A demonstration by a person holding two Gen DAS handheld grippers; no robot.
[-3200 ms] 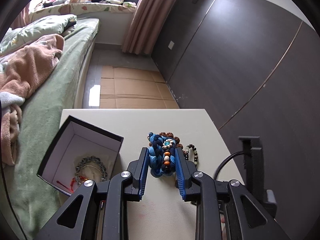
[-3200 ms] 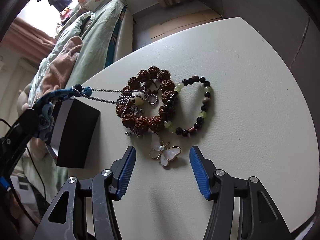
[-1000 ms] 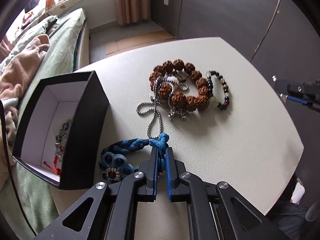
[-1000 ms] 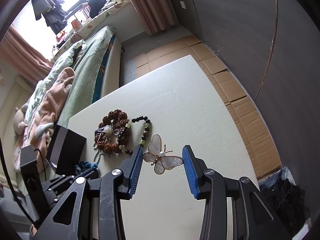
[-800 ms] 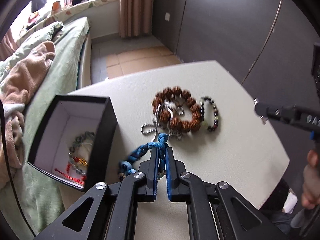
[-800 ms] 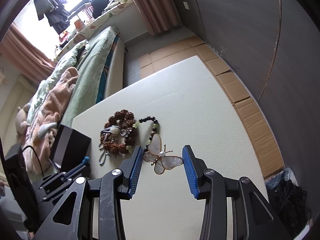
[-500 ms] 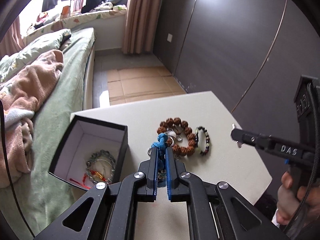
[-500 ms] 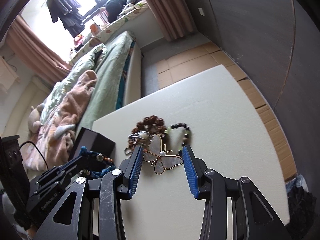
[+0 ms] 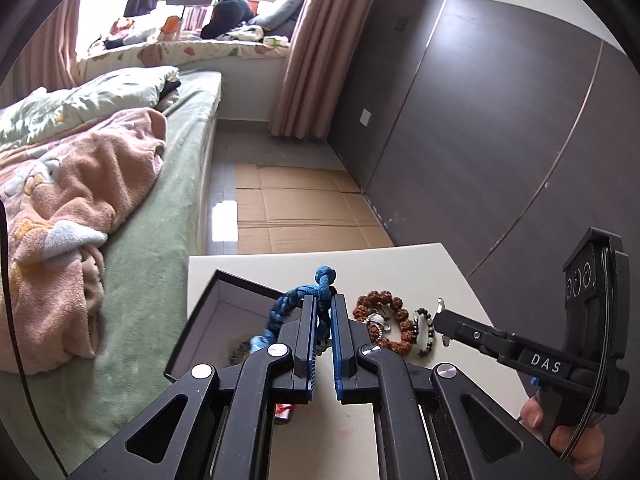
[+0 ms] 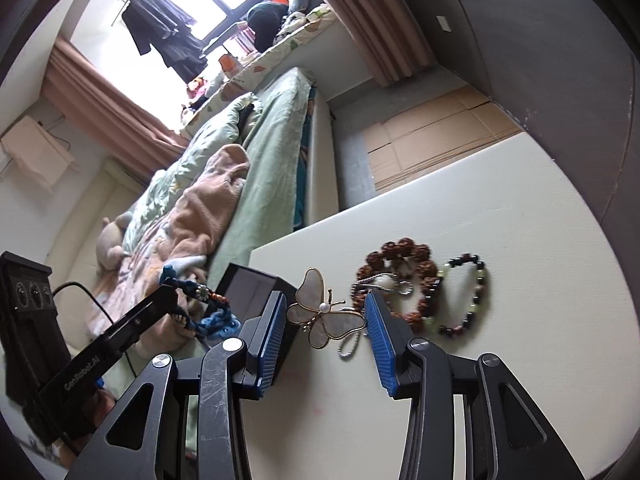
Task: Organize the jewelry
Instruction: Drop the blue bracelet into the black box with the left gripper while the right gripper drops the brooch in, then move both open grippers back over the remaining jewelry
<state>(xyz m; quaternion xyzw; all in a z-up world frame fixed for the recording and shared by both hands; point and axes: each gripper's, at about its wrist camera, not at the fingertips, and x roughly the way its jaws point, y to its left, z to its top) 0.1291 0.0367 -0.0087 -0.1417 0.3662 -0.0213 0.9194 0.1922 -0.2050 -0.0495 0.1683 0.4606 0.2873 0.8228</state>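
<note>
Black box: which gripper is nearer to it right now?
Left. The left gripper, shut on the blue braided bracelet, hangs over the open black box. The right gripper, holding the butterfly brooch, is beside it over the table.

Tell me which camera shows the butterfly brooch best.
The right wrist view. There the butterfly brooch sits whole and sharp between the right gripper's blue pads, wings and pearl body clear. In the left wrist view only a small glint of it shows at the right gripper's tip, too small to make out.
</note>
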